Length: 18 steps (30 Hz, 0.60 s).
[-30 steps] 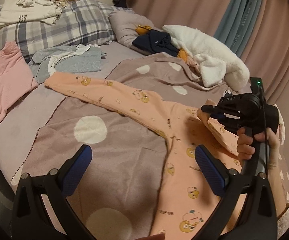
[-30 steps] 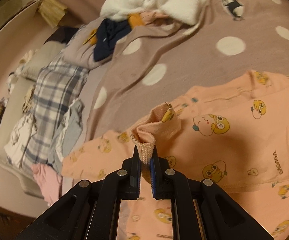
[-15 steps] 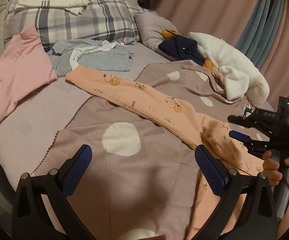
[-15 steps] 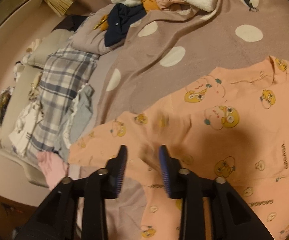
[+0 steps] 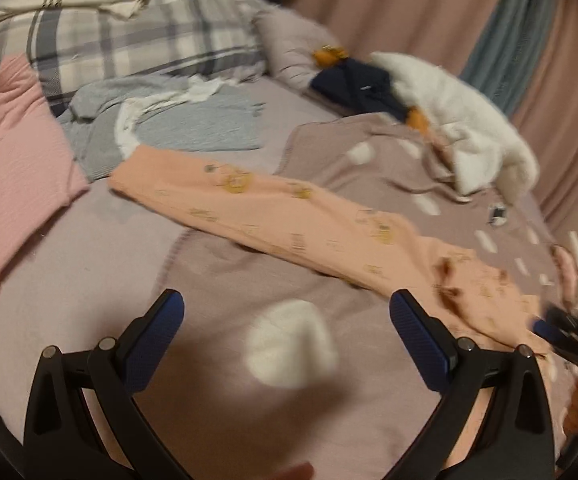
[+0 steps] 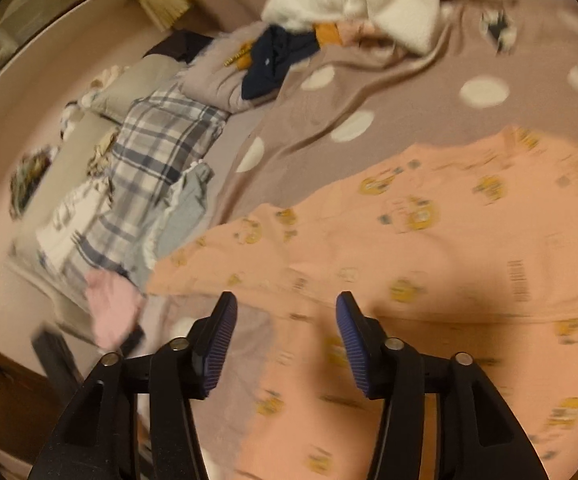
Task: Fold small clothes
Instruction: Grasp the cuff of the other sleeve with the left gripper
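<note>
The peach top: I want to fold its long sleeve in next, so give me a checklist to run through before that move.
1. Right tongs free of cloth: ok. The jaws have just been opening and nothing is between them.
2. Left tongs open and empty: ok. They hover over the dotted blanket.
3. Peach top lying flat: ok in the right wrist view, though blurred.
4. Sleeve stretched out straight: ok.
5. Sleeve end clear of other clothes: not ok. It lies against the grey garment.
6. Cuff within the left tongs' reach: cannot tell.
</note>
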Each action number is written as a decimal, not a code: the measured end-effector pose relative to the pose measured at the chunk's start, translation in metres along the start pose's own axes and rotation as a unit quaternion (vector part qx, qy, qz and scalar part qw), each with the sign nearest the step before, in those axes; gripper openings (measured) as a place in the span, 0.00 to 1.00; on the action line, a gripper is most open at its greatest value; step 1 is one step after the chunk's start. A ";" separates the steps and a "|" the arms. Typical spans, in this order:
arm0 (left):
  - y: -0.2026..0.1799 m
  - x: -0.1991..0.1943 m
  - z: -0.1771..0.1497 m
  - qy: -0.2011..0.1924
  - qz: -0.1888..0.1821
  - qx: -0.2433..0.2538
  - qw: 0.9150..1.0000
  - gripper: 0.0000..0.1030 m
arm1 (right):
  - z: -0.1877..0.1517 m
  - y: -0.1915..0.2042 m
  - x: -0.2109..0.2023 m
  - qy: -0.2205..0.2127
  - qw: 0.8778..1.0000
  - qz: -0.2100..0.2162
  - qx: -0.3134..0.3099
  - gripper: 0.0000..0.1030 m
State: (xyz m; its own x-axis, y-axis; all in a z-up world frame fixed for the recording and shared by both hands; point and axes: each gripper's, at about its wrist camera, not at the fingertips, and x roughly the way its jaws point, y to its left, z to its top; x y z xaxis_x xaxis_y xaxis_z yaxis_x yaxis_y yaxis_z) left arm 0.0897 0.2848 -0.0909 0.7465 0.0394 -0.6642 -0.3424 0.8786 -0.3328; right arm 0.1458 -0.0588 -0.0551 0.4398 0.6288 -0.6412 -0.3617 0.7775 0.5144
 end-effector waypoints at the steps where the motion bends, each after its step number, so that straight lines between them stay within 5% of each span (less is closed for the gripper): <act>1: 0.007 0.005 0.003 0.012 -0.005 -0.008 1.000 1.00 | -0.005 -0.003 -0.006 -0.006 1.000 -0.007 -0.013 0.54; 5: 0.037 0.017 0.015 0.036 -0.050 -0.065 0.996 0.99 | -0.021 -0.019 -0.024 -0.009 0.999 -0.015 -0.035 0.55; 10: 0.067 0.029 0.027 0.053 -0.125 -0.154 0.979 0.99 | -0.035 -0.042 -0.044 -0.028 0.999 -0.029 -0.019 0.56; 18: 0.102 0.046 0.042 0.039 -0.132 -0.244 0.960 0.97 | -0.049 -0.068 -0.056 -0.050 0.998 -0.039 0.014 0.62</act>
State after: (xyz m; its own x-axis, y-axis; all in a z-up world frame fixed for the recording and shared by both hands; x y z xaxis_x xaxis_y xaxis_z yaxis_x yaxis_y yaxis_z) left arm 0.1125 0.3962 -0.1273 0.8053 -0.2065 -0.5558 -0.3884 0.5245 -0.7577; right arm 0.1061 -0.1471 -0.0823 0.5456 0.5633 -0.6205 -0.3002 0.8227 0.4828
